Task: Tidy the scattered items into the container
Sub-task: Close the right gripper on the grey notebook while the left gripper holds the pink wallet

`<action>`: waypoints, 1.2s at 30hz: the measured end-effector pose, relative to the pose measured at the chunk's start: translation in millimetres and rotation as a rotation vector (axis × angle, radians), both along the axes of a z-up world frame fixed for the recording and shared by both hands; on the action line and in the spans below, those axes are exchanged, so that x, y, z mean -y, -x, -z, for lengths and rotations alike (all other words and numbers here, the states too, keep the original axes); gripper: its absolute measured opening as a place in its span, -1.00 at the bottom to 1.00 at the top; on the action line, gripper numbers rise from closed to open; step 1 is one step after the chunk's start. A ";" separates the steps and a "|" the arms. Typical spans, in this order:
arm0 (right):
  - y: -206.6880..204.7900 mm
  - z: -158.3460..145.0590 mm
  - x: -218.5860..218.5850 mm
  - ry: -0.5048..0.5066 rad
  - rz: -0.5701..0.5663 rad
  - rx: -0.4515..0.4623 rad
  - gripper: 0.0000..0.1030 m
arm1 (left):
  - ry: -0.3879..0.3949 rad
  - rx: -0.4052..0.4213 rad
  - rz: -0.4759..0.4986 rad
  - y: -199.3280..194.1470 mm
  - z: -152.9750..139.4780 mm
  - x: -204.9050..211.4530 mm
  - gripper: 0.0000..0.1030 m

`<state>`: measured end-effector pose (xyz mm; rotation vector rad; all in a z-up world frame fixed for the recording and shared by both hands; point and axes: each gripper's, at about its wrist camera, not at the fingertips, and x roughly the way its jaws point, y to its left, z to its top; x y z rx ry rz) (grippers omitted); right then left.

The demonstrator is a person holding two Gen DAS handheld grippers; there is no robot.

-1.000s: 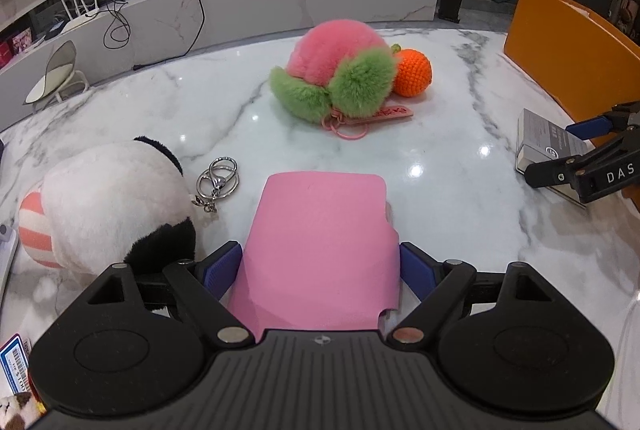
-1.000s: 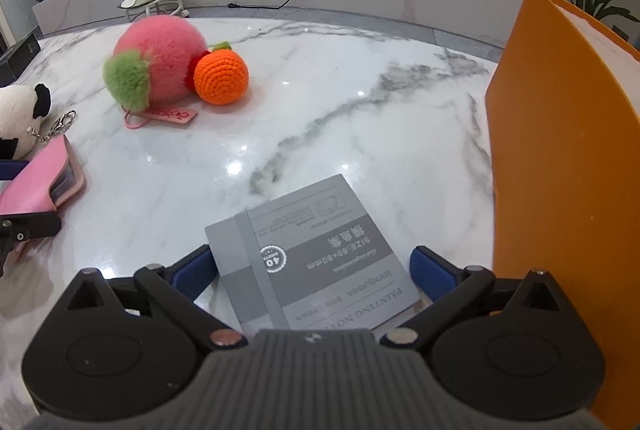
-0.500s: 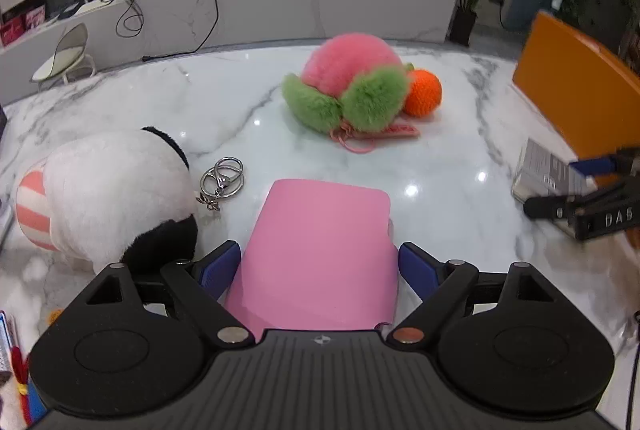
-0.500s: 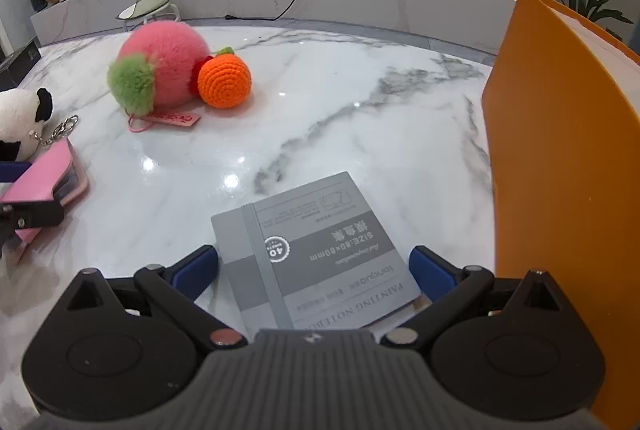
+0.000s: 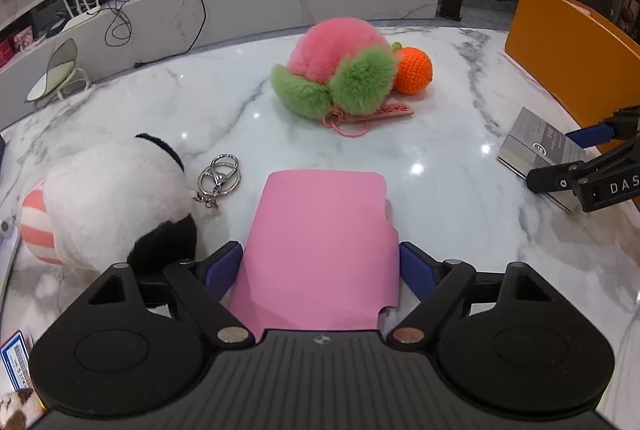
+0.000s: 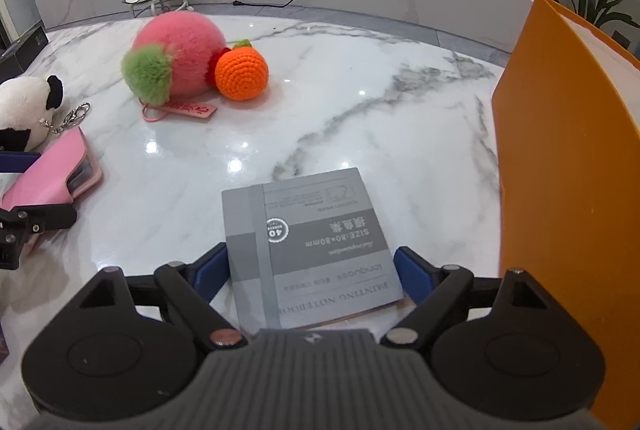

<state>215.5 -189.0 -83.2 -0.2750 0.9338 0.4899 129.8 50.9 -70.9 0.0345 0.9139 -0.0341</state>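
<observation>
My left gripper (image 5: 320,270) is shut on a pink wallet (image 5: 320,234) and holds it above the marble table (image 5: 440,197). The wallet also shows in the right wrist view (image 6: 52,173). My right gripper (image 6: 312,270) is shut on a grey notebook (image 6: 312,242), held just above the table beside the orange container (image 6: 568,157). The notebook and right gripper show in the left wrist view (image 5: 540,145). The orange container (image 5: 576,57) stands at the table's right.
A pink and green plush (image 5: 340,69) with a pink tag and a crocheted orange ball (image 5: 412,69) lie mid-table. A panda plush (image 5: 112,205) with a metal keyring (image 5: 220,177) lies at the left. A counter with clutter runs behind.
Both grippers have risen a little with their items. The notebook has lifted and tilted slightly. The wallet has stayed gripped.
</observation>
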 end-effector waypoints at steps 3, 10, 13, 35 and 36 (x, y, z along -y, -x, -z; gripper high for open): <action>0.9 -0.9 0.4 0.000 0.002 -0.004 0.68 | -0.001 -0.005 -0.027 0.2 -1.3 -0.1 0.89; 4.8 -8.3 2.7 -0.017 0.005 0.007 0.68 | 0.001 -0.022 -0.030 0.9 -9.3 0.0 0.87; 7.3 -17.1 5.0 -0.038 0.009 0.023 0.66 | 0.001 -0.007 -0.023 3.3 -16.5 2.4 0.87; 14.4 -31.7 33.1 -0.114 0.077 -0.031 0.74 | -0.038 0.035 0.006 12.3 -44.8 39.7 0.87; 15.0 -29.8 30.0 -0.096 0.095 -0.030 0.75 | -0.039 0.034 0.008 12.5 -44.3 40.0 0.87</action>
